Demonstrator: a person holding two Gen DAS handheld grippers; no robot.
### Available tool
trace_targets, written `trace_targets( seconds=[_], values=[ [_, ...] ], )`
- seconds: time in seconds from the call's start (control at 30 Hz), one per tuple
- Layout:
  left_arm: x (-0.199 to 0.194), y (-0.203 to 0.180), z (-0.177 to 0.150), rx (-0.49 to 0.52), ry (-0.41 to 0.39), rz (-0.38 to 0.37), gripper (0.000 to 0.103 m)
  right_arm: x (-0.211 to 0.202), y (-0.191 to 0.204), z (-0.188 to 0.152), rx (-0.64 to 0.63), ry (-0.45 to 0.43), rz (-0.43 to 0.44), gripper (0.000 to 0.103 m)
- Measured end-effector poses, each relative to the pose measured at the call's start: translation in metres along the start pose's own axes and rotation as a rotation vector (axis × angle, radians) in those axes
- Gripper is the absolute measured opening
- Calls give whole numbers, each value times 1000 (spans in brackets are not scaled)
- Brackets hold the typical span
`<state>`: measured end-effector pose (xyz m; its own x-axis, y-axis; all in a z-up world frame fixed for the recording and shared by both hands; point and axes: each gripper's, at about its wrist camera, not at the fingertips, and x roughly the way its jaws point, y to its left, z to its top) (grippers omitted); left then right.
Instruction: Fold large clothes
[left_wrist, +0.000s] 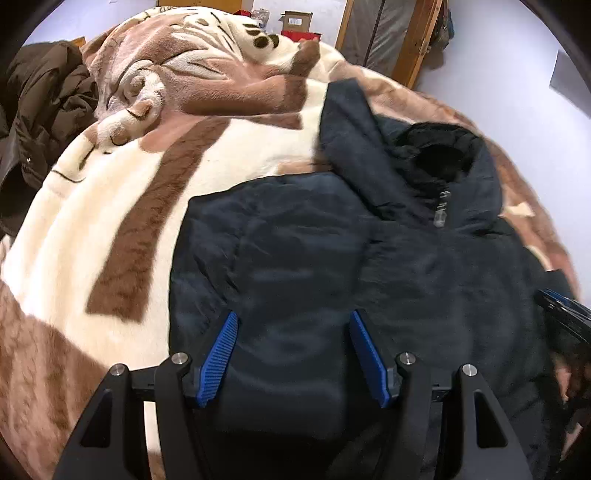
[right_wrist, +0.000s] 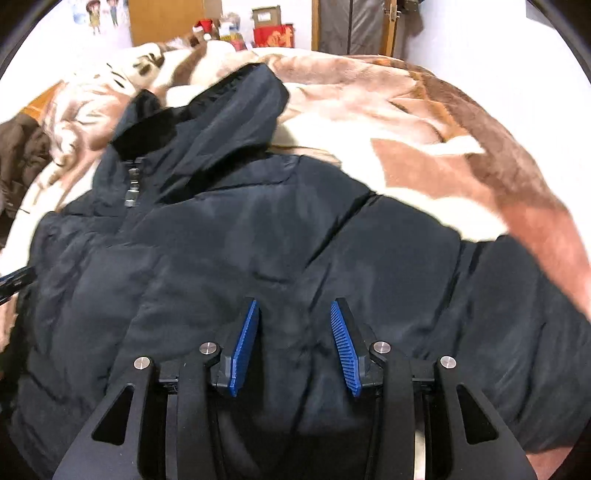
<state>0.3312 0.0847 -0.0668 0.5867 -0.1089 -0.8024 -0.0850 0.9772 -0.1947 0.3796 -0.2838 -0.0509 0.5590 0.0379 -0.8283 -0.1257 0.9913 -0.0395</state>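
A dark navy padded jacket (left_wrist: 314, 240) lies front up on the bed, zipped, its hood (left_wrist: 436, 155) toward the far end. The zipper pull (left_wrist: 441, 210) shows below the collar. My left gripper (left_wrist: 293, 315) hovers open over the jacket's left side, with only fabric showing between its blue pads. In the right wrist view the same jacket (right_wrist: 258, 240) fills the frame, hood (right_wrist: 240, 110) at the top. My right gripper (right_wrist: 294, 302) is open above the jacket's right side, holding nothing. Each gripper shows at the edge of the other's view: the right gripper (left_wrist: 565, 310) and the left gripper (right_wrist: 14, 280).
A cream and brown plush blanket (left_wrist: 110, 221) covers the bed under the jacket. A dark brown coat (left_wrist: 44, 110) lies bunched at the bed's left edge. Beyond the bed stand a wooden frame (left_wrist: 413, 37) and cardboard boxes (left_wrist: 295, 22) against the white wall.
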Motion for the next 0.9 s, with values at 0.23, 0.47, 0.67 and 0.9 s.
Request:
trace_targets(
  seconds=[0.23, 0.47, 0.67, 0.9],
  values=[
    [-65, -18, -39, 9, -45, -48, 65, -70, 4, -45, 73, -46, 111, 43],
    [-121, -49, -97, 59, -33, -95, 66, -133, 6, -117, 98, -25, 152, 43],
    [-152, -74, -134, 72, -6, -135, 66, -175, -1, -158, 139, -27, 161, 52],
    [-173, -99, -151, 118, -8, -154, 66, -199, -19, -185, 181, -46, 154, 52]
  ],
)
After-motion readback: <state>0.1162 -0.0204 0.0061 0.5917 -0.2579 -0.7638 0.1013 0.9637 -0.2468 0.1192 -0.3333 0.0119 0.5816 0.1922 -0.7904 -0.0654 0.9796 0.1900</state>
